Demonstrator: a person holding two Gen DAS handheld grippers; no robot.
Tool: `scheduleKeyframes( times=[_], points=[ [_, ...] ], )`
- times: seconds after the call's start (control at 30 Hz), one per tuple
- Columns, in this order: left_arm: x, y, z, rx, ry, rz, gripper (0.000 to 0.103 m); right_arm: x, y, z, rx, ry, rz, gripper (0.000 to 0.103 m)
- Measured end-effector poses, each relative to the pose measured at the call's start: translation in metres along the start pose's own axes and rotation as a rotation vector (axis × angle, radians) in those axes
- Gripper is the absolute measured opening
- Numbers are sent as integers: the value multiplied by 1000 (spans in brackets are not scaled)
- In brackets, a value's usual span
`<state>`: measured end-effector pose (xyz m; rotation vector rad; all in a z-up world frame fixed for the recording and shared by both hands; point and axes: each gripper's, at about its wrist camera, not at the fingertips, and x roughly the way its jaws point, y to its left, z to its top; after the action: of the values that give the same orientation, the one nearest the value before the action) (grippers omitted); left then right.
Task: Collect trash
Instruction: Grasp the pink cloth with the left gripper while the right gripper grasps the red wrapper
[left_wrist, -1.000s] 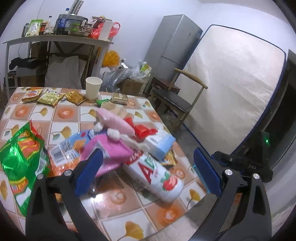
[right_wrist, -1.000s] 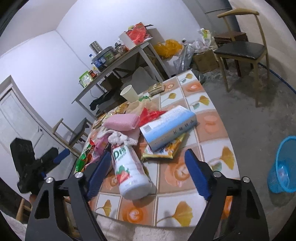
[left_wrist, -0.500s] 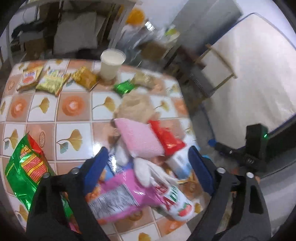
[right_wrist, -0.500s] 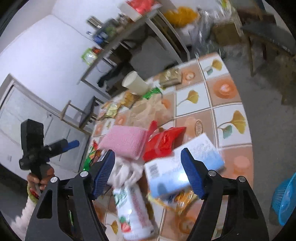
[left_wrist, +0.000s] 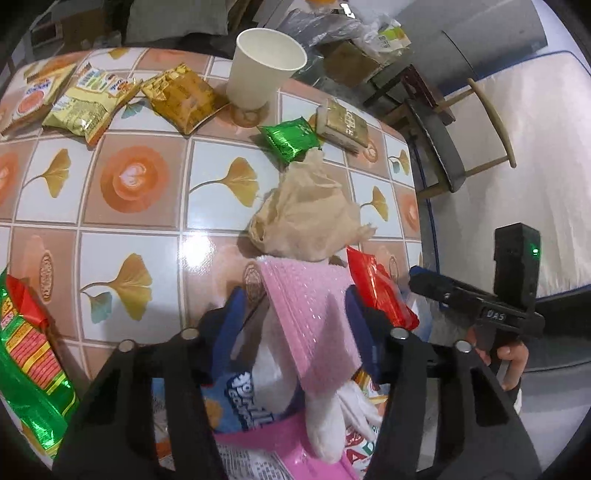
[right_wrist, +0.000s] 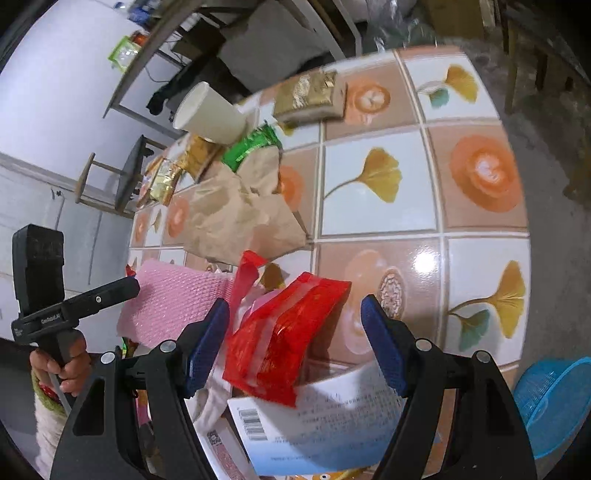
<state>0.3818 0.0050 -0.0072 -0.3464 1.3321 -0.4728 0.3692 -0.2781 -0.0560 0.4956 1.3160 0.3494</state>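
Observation:
Trash lies piled on a table with a tile-and-leaf pattern (left_wrist: 129, 177). My left gripper (left_wrist: 295, 321) points down over a pink bubbled sheet (left_wrist: 306, 306), which lies between its blue pads. Its jaws are closing, and a gap still shows at the left pad (left_wrist: 231, 321). White tissue (left_wrist: 332, 413) sits under the sheet. My right gripper (right_wrist: 295, 343) straddles a red foil packet (right_wrist: 288, 336). Its jaws are closing slowly, and the right pad (right_wrist: 382, 343) stands clear of the packet. A crumpled brown paper bag (left_wrist: 310, 218) lies just beyond both.
A paper cup (left_wrist: 264, 66), a green wrapper (left_wrist: 290, 138), a gold box (left_wrist: 343, 123) and several snack packets stand at the far side. A green chip bag (left_wrist: 29, 369) lies at the left. A white and blue box (right_wrist: 332, 417) lies under the red packet. A blue basket (right_wrist: 554, 398) sits on the floor.
Both grippers have moved forward over the pile and tipped down. The left jaws have narrowed around the pink sheet. The right jaws have narrowed slightly and now straddle the red packet.

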Motion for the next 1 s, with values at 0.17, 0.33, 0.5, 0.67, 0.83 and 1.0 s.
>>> scheduleKeyframes(
  times=[0.17, 0.33, 0.5, 0.67, 0.83, 1.0],
  points=[
    [5, 4, 6, 2, 10, -35, 35, 17, -2, 4, 10, 49, -2, 62],
    [4, 10, 7, -1, -3, -59, 31, 28, -3, 7, 27, 88, -11, 54],
    [-4, 11, 5, 6, -28, -88, 29, 38, 1, 9, 30, 122, -9, 48],
    [-16, 11, 7, 9, -76, -128, 27, 42, 6, 8, 22, 128, -14, 41],
    [-29, 8, 8, 19, -121, -155, 27, 38, 8, 8, 48, 119, 10, 12],
    [-48, 3, 8, 36, -182, -182, 26, 28, 11, 8, 46, 84, 19, 8]
  ],
)
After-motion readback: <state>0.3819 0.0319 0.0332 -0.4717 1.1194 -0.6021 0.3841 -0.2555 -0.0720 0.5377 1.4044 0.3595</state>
